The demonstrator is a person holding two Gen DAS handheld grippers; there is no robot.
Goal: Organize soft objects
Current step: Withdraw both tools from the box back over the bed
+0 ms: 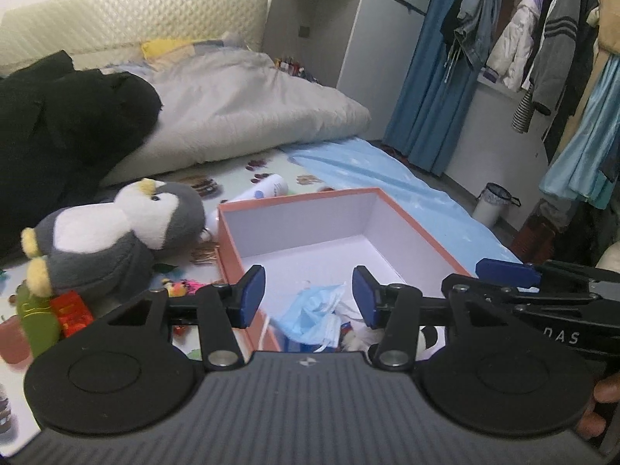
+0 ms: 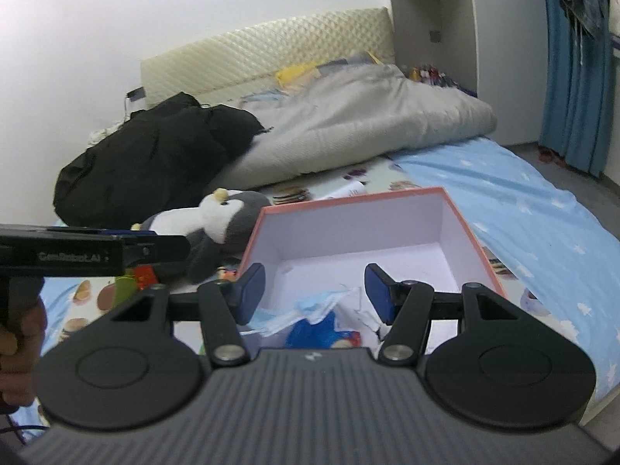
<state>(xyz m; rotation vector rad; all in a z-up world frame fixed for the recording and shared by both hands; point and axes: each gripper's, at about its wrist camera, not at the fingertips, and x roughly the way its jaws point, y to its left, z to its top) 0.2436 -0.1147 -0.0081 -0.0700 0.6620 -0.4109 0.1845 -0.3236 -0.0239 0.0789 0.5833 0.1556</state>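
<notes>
Penguin plush (image 1: 116,236) lies on the bed just beside the box (image 1: 228,255), at ten o'clock from the left gripper (image 1: 308,296), its long axis running eight to two. Left gripper nearer. Both grippers released; right gripper (image 2: 314,296) hovers over the box.

The penguin (image 1: 116,232) is fuzzy plush, the box (image 1: 310,232) matt card, smooth white inside. The mask (image 1: 314,310) is thin crumpled cloth; the quilt (image 1: 252,108) looks soft and woolly, the headboard (image 1: 135,15) glossy and quilted.
</notes>
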